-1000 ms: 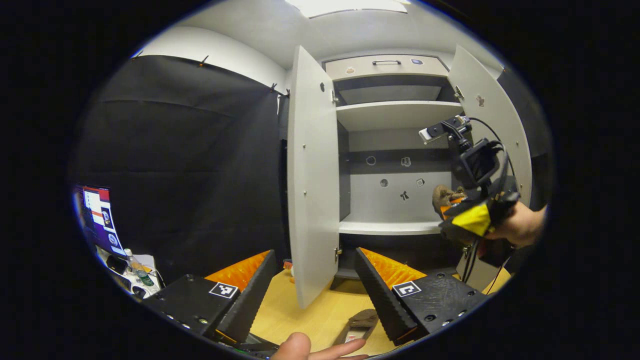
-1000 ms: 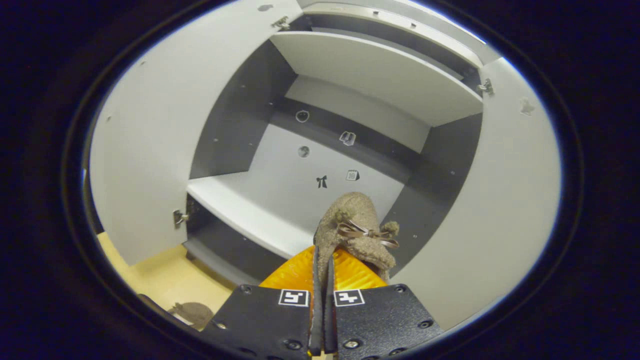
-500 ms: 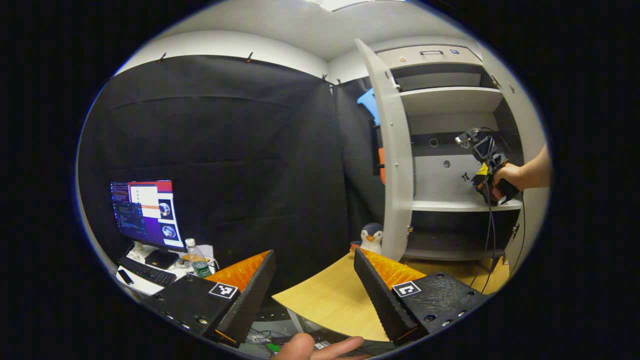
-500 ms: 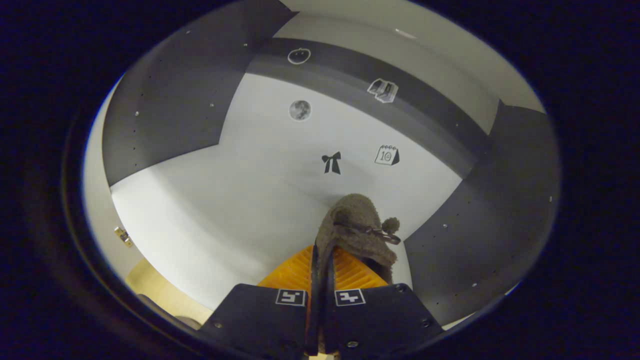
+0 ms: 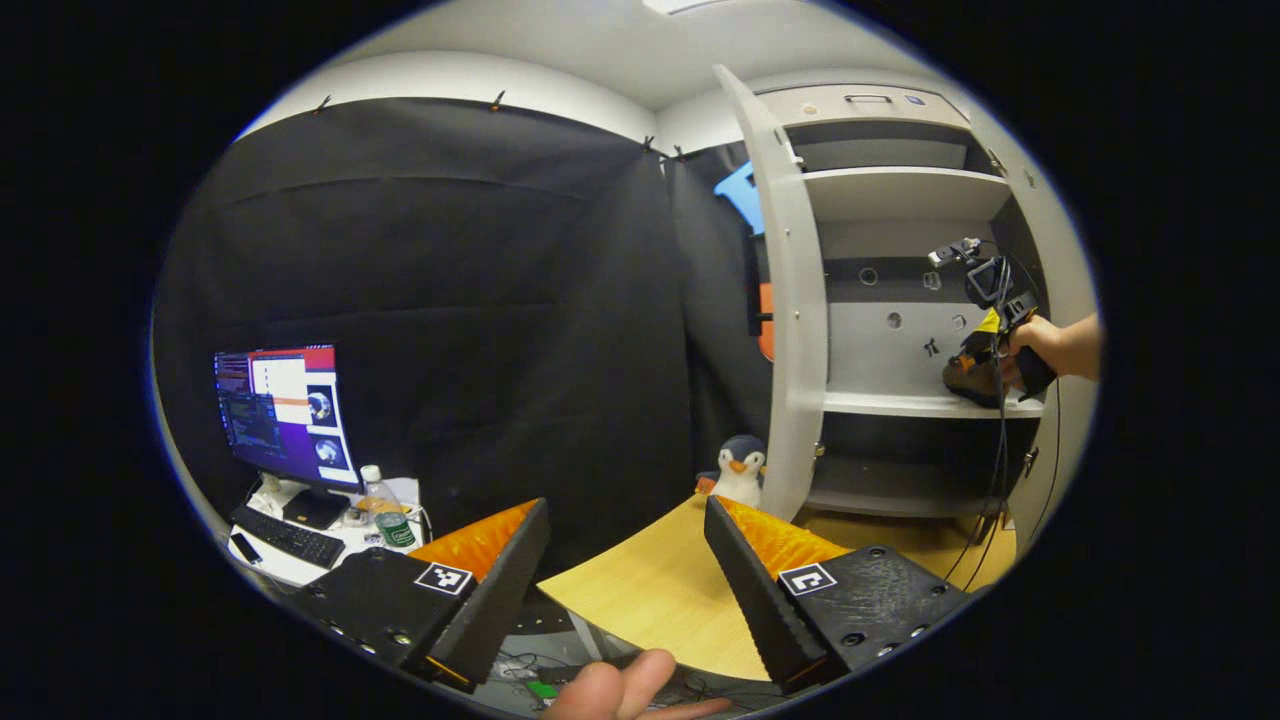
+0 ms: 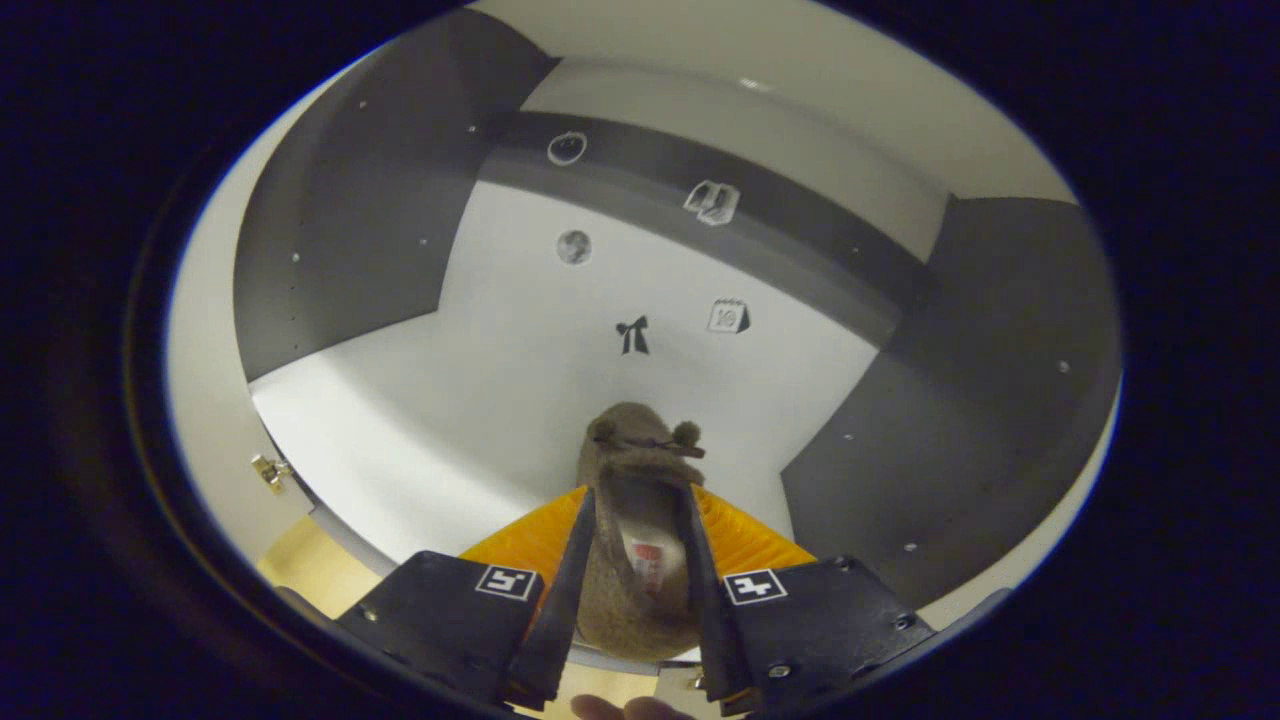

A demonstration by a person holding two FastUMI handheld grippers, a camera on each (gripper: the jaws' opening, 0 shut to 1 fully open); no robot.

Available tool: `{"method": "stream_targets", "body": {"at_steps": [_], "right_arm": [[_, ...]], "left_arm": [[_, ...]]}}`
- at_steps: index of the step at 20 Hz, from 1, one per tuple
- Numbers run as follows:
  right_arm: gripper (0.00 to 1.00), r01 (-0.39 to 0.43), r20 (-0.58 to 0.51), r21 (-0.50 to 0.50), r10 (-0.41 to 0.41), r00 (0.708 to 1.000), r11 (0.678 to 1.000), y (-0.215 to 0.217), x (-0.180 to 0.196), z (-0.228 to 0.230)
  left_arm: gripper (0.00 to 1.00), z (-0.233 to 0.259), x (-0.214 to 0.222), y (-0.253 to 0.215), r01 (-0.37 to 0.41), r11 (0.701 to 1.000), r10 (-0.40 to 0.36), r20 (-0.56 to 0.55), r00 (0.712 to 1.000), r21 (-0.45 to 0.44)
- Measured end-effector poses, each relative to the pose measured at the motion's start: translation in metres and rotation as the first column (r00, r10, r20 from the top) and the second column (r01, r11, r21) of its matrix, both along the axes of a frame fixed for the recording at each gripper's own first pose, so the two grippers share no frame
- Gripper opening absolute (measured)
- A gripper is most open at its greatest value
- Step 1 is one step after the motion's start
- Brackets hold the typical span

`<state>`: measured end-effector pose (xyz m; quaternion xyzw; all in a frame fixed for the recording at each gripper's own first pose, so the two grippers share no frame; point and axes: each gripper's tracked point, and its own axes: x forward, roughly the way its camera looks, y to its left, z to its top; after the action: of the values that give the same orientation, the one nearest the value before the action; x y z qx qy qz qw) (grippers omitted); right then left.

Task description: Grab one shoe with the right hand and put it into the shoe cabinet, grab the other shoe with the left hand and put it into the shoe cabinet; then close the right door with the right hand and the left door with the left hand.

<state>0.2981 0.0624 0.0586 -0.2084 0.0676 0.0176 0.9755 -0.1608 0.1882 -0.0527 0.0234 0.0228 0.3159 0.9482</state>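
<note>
One shoe (image 6: 630, 520) on white shelf (image 6: 420, 450) (tongs (image 6: 628, 590) apart).

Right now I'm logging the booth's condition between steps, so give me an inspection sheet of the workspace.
Surface: wooden table, bare part in front of the cabinet.
Job's things: brown shoe resting on the cabinet shelf; left door open.
Clutter: toy penguin, bottle, keyboard, monitor.
Grippers: right gripper open, fingers either side of the shoe; left gripper open, holding nothing.
Cables: black cable hanging from the right gripper.
Surroundings: black cloth wall.
</note>
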Motion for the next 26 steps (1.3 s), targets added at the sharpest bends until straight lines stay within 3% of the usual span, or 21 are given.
{"method": "stream_targets", "body": {"at_steps": [1,4,6,9,17,20,21,22,25,26], "right_arm": [[0.54,-0.017,0.088,-0.025,0.019,0.996,1.000,-0.002,-0.014,0.015],[0.87,-0.102,0.211,0.049,0.089,0.973,0.994,0.013,-0.063,0.028],[0.98,-0.099,0.271,0.118,0.064,0.960,0.988,0.001,-0.088,0.040],[0.99,-0.124,0.342,0.214,0.044,0.938,0.969,-0.015,-0.131,0.052],[1.00,-0.139,0.326,0.403,0.000,0.945,0.905,-0.064,-0.272,0.011],[1.00,-0.153,0.247,0.443,0.044,0.968,0.883,-0.058,-0.304,-0.034],[1.00,-0.122,0.202,0.449,0.032,0.979,0.885,-0.062,-0.307,-0.048],[1.00,-0.092,0.157,0.449,0.023,0.987,0.889,-0.065,-0.312,-0.062],[1.00,-0.007,0.114,0.460,-0.051,0.992,0.888,-0.078,-0.320,-0.078],[1.00,0.015,0.103,0.464,-0.070,0.992,0.886,-0.079,-0.323,-0.080]], "left_arm": [[0.95,-0.002,0.003,-0.003,0.017,1.000,-0.017,-0.007,1.000,0.002],[0.95,-0.010,0.018,-0.013,0.083,0.997,-0.083,-0.049,0.995,-0.004],[0.95,-0.008,0.030,-0.023,0.134,0.991,-0.133,-0.065,0.989,0.011],[0.95,-0.003,0.049,-0.039,0.211,0.977,-0.207,-0.075,0.975,0.043],[1.00,0.003,0.106,-0.092,0.399,0.915,-0.397,-0.051,0.916,0.050],[0.96,0.003,0.132,-0.123,0.495,0.867,-0.491,-0.064,0.869,0.066],[1.00,0.003,0.139,-0.133,0.523,0.849,-0.519,-0.070,0.852,0.075],[0.96,0.002,0.146,-0.142,0.557,0.827,-0.553,-0.073,0.830,0.074],[1.00,-0.015,0.157,-0.165,0.638,0.768,-0.632,-0.091,0.769,0.054],[0.96,-0.030,0.159,-0.169,0.655,0.753,-0.647,-0.118,0.754,0.055]]}}
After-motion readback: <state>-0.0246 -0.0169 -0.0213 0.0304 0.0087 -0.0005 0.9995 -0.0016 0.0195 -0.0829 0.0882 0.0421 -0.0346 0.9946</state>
